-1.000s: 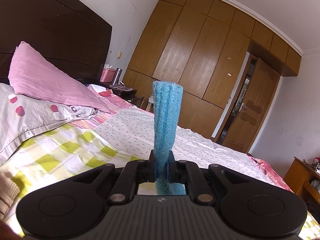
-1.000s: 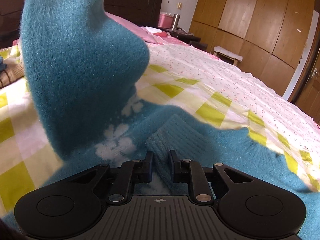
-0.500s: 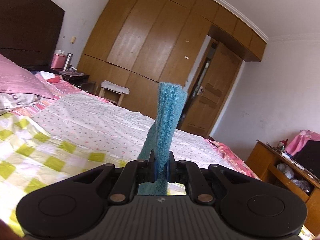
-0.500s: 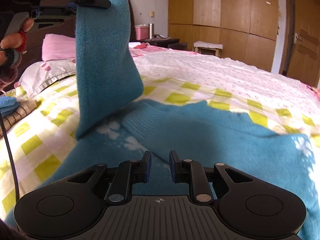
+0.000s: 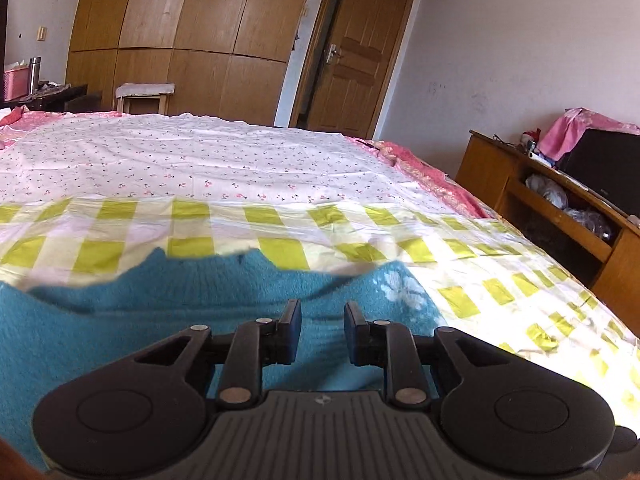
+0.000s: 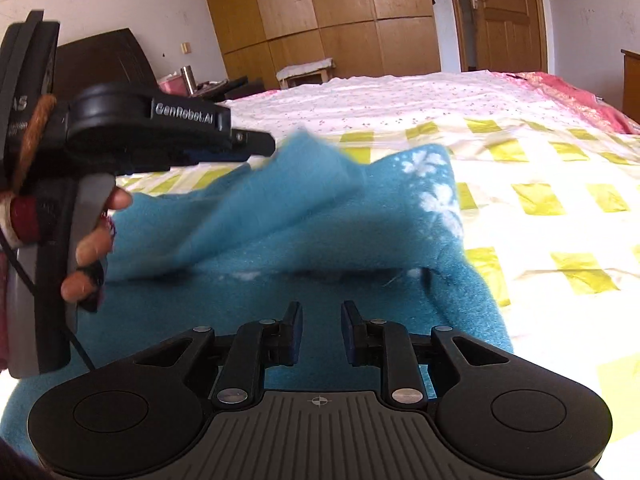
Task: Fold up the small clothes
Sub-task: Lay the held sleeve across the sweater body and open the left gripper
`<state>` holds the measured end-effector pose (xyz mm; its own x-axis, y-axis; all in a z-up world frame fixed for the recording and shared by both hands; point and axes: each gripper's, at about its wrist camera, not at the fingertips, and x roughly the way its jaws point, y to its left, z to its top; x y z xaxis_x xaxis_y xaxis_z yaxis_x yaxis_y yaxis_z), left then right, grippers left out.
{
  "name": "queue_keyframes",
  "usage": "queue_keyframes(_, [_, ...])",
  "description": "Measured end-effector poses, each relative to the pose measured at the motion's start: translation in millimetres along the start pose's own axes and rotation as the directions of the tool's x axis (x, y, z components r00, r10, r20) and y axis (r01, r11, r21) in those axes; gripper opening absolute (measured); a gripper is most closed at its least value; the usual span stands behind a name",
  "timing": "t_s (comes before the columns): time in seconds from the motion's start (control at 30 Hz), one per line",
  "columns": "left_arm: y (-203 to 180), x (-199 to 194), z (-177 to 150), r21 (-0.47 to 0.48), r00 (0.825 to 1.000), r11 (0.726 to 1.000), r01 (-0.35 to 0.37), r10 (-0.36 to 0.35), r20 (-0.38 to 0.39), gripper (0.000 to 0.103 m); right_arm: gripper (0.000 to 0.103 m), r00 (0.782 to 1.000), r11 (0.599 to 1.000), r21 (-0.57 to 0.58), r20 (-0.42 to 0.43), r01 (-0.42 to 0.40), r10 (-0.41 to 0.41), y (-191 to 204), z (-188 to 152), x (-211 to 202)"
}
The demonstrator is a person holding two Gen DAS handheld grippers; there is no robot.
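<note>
A small blue fuzzy sweater (image 6: 360, 248) with white flower marks lies on the yellow-checked bedsheet (image 6: 540, 200). One sleeve (image 6: 280, 188) lies blurred across its body, just off the tips of my left gripper (image 6: 260, 144), which is seen from the side at the left. In the left wrist view my left gripper (image 5: 322, 330) is open and empty, low over the sweater (image 5: 200, 296). My right gripper (image 6: 320, 330) is open and empty, just above the sweater's near part.
The bed carries a pink floral sheet (image 5: 200, 160) beyond the checked one. A wooden cabinet (image 5: 560, 216) stands off the bed's right side. Wardrobes (image 5: 180, 20), a door (image 5: 352, 52) and a stool (image 5: 144, 94) stand at the far wall.
My left gripper swung right and down with the sleeve, then opened and let it go over the sweater's body. My right gripper stayed open above the sweater.
</note>
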<state>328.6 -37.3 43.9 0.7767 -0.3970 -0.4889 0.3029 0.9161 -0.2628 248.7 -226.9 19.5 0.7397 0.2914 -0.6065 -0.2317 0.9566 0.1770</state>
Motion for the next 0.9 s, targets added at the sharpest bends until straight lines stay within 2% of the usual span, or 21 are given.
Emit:
queue_keyframes(0.07, [3, -14, -4, 0.001, 1.000, 1.000, 0.009, -0.009, 0.000, 0.040, 0.023, 1.000, 1.000, 0.015, 0.012, -0.012, 0.011, -4, 4, -2])
queue_keyframes(0.17, [16, -42, -11, -0.036, 1.000, 0.999, 0.001, 0.000, 0.010, 0.046, 0.023, 0.999, 0.998, 0.056, 0.021, -0.035, 0.034, -9, 9, -4])
queue_keyframes(0.23, [32, -60, -21, -0.060, 1.000, 0.998, -0.021, 0.022, 0.010, 0.047, 0.023, 0.999, 0.995, 0.086, 0.030, -0.047, 0.045, -12, 13, -4])
queue_keyframes(0.3, [49, -79, -32, -0.067, 0.998, 0.996, -0.067, 0.068, 0.009, 0.047, 0.029, 0.998, 0.991, 0.121, 0.038, -0.060, 0.056, -15, 21, -2])
queue_keyframes(0.37, [67, -95, -42, -0.076, 0.992, 0.989, -0.124, 0.126, 0.013, 0.047, 0.031, 0.997, 0.985, 0.161, 0.043, -0.069, 0.063, -17, 28, 3])
queue_keyframes(0.5, [102, -122, -65, -0.096, 0.968, 0.964, -0.248, 0.251, 0.022, 0.047, 0.036, 0.999, 0.970, 0.241, 0.020, -0.040, 0.036, -22, 47, 33])
queue_keyframes(0.63, [120, -133, -82, -0.093, 0.954, 0.951, -0.294, 0.298, 0.033, 0.047, 0.041, 0.999, 0.946, 0.324, -0.051, -0.002, 0.020, -30, 58, 72])
queue_keyframes(0.73, [127, -132, -90, -0.091, 0.946, 0.945, -0.315, 0.320, 0.043, 0.047, 0.041, 0.998, 0.934, 0.356, -0.067, 0.018, 0.006, -31, 58, 84])
queue_keyframes(0.83, [132, -129, -93, -0.098, 0.947, 0.945, -0.313, 0.318, 0.043, 0.047, 0.032, 0.997, 0.956, 0.289, -0.072, 0.054, -0.035, -20, 58, 84])
queue_keyframes(0.9, [134, -127, -94, -0.097, 0.951, 0.948, -0.304, 0.309, 0.035, 0.047, 0.021, 0.995, 0.962, 0.262, -0.086, 0.071, -0.050, -17, 63, 85])
